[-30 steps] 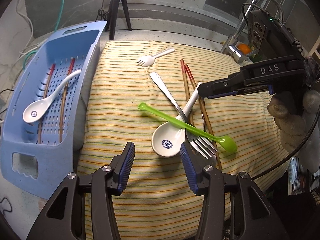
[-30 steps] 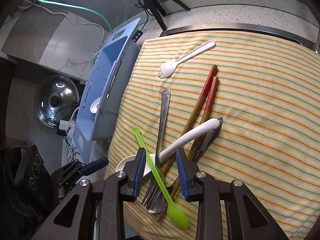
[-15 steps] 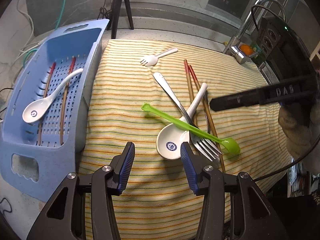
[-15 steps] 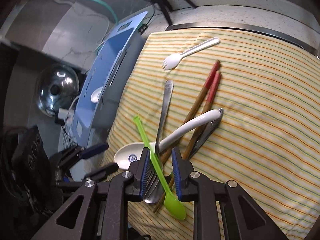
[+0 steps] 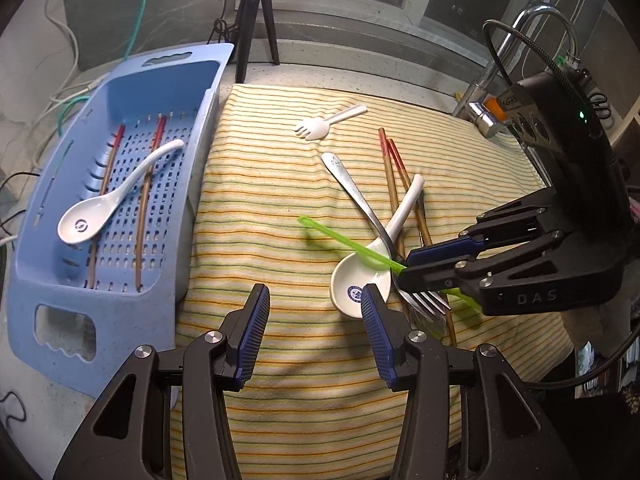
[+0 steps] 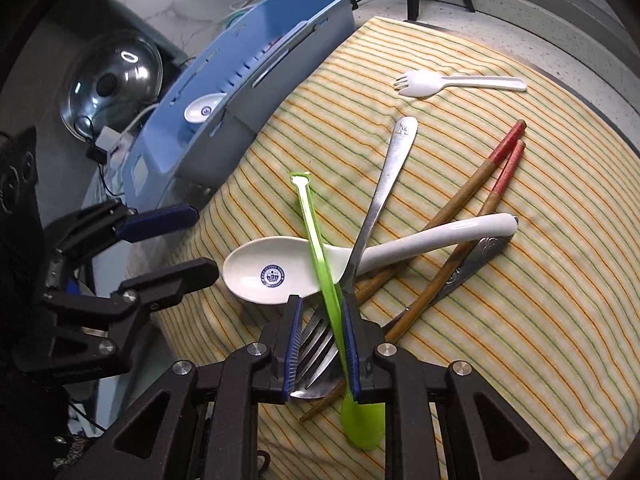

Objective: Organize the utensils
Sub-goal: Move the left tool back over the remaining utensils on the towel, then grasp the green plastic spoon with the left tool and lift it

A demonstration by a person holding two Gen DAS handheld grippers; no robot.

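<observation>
A pile of utensils lies on the striped cloth (image 5: 280,200): a green plastic spoon (image 6: 318,256), a metal fork (image 6: 376,204), a white ceramic spoon (image 6: 272,270) and two red-tipped chopsticks (image 6: 472,188). My right gripper (image 6: 320,320) has its jaws narrowed around the green spoon's handle and the fork's tines; the green handle tip is lifted in the left wrist view (image 5: 344,240). My left gripper (image 5: 312,320) is open and empty, just left of the ceramic spoon (image 5: 360,280). A white plastic spork (image 5: 328,122) lies apart.
A blue perforated tray (image 5: 52,292) stands left of the cloth and holds a white spoon (image 5: 108,204) and two chopsticks. A tripod (image 5: 256,20) and a tap (image 5: 520,60) stand behind. A metal lid (image 6: 112,76) lies beyond the tray.
My right gripper has come down onto the pile and narrowed its jaws around the green spoon and fork tines. The green spoon's handle end has tilted up. My left gripper stays put.
</observation>
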